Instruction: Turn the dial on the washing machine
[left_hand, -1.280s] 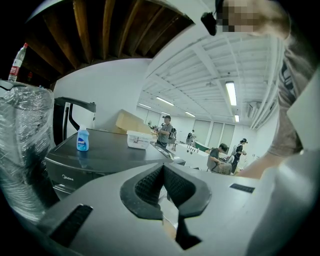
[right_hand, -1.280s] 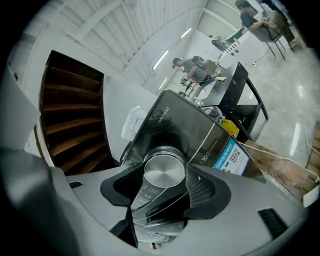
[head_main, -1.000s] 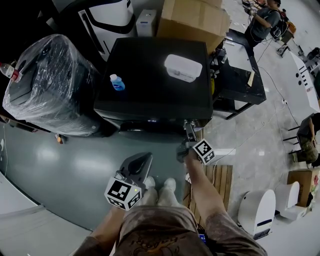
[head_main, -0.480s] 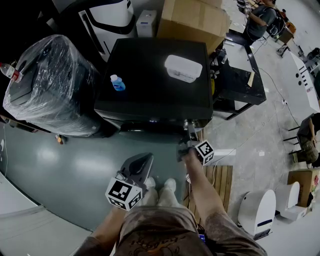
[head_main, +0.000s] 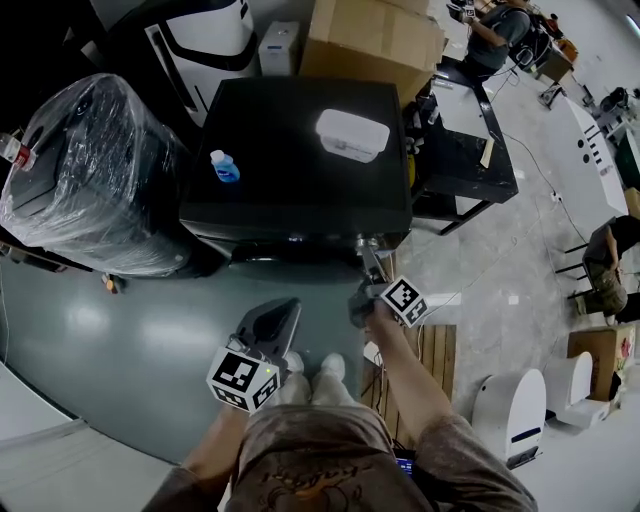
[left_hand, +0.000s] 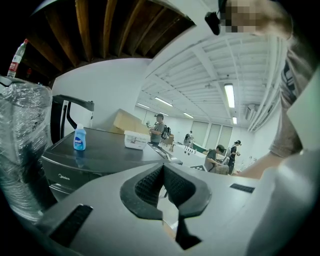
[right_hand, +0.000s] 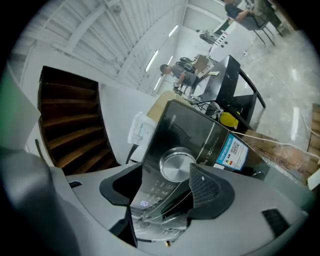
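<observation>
Since a second ago almost nothing differs: the right claw (head_main: 364, 250) stays at the front edge of the washing machine (head_main: 290, 195), near its right corner, and the left claw (head_main: 283, 314) stays lower, short of the machine and to the left of the right claw. Only the head view has drifted a little.

The right claw is open, its ribbed black pads spread wide. Straight ahead of it, showing in the gap between the pads, is the dial (right_hand: 176, 165), a round knob of brushed silver metal on the machine's glossy black control panel. The pads do not press on it. Beyond the dial a blue and white sticker (right_hand: 231, 151) is stuck to the panel. The left claw is closed on nothing, its pads meeting at the tips.

The machine's flat black top lies beyond the right claw. On it stand a small blue bottle (head_main: 224, 167) to the far left and a white rectangular lidded box (head_main: 352, 135) straight ahead. Left of the machine stands a bulky appliance wrapped in crinkled clear plastic (head_main: 90, 170). A brown cardboard box (head_main: 370, 40) sits behind the machine. The floor (head_main: 130, 330) is smooth, shiny grey.
</observation>
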